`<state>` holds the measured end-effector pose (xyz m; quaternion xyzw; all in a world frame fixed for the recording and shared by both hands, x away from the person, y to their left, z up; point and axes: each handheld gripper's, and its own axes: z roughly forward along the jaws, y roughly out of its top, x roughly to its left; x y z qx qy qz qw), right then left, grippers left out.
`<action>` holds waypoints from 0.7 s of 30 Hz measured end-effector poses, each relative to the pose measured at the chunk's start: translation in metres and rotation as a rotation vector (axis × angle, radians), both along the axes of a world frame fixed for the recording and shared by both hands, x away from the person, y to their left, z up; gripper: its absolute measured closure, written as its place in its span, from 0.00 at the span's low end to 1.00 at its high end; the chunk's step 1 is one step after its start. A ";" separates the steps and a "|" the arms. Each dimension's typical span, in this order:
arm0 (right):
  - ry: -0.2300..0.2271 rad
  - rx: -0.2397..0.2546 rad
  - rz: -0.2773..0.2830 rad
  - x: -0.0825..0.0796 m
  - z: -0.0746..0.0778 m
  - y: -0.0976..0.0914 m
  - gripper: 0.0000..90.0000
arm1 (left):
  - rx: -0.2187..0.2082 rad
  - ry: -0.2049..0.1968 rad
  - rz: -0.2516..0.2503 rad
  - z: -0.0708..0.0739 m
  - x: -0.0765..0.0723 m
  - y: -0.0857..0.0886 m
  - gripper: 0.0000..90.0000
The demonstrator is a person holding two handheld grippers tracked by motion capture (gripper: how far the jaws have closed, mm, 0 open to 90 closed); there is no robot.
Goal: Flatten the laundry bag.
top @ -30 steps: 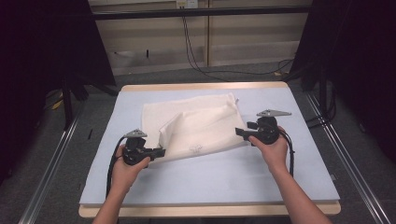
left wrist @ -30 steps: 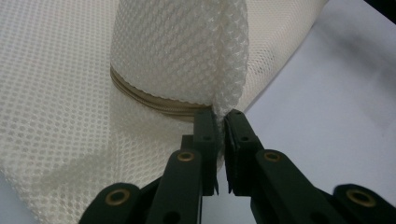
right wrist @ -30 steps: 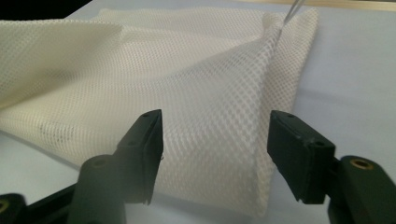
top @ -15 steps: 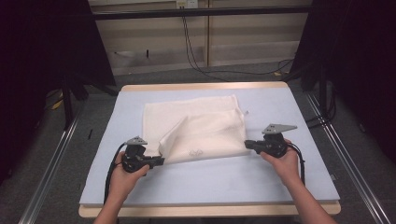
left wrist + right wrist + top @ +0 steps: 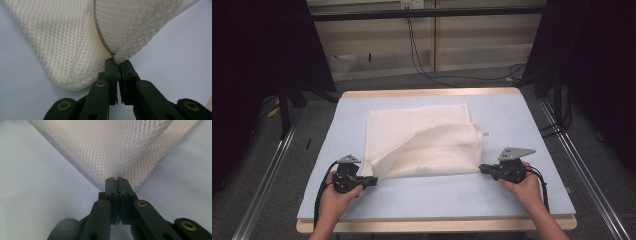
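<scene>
While it lies folded, each hand-held gripper (image 5: 374, 181) pinches a towel (image 5: 422, 140) corner.

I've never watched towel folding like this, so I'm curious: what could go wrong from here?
Each gripper pinches only the very tip of a towel corner: the left gripper and the right gripper. A tug might pull a corner free. The folded-over layer sits skewed on the layer beneath, so the fold may end up crooked. Dragging it across the table could also shift the bottom layer.
</scene>
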<state>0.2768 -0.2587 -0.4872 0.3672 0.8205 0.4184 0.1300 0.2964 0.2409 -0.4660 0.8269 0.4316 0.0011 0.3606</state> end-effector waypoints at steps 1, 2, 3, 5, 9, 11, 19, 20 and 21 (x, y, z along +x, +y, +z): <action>0.000 0.000 0.004 -0.001 0.000 0.000 0.98 | 0.002 0.001 0.000 0.000 0.000 0.001 0.96; -0.002 -0.002 0.003 -0.001 0.000 0.000 0.98 | -0.005 -0.001 0.005 0.000 0.000 0.001 0.96; -0.001 -0.004 0.005 -0.001 0.000 0.000 0.98 | -0.004 -0.001 0.005 0.000 0.001 0.001 0.96; -0.006 -0.009 0.007 -0.002 0.000 0.000 0.98 | -0.006 0.003 0.008 0.001 0.000 0.002 0.96; -0.002 -0.003 0.015 -0.003 0.000 -0.001 0.98 | -0.017 0.003 0.025 0.002 -0.002 0.008 0.97; -0.001 0.000 0.017 -0.003 0.000 -0.001 0.98 | -0.015 0.012 0.029 0.001 -0.002 0.010 0.97; 0.031 0.034 -0.058 -0.002 0.005 -0.012 0.84 | -0.013 0.020 0.038 -0.001 -0.003 0.011 0.97; 0.029 0.038 -0.067 -0.001 0.007 -0.014 0.83 | -0.011 0.022 0.034 0.000 -0.003 0.012 0.97; 0.019 0.047 -0.078 0.000 0.009 -0.016 0.83 | -0.015 0.023 0.031 0.000 -0.003 0.013 0.97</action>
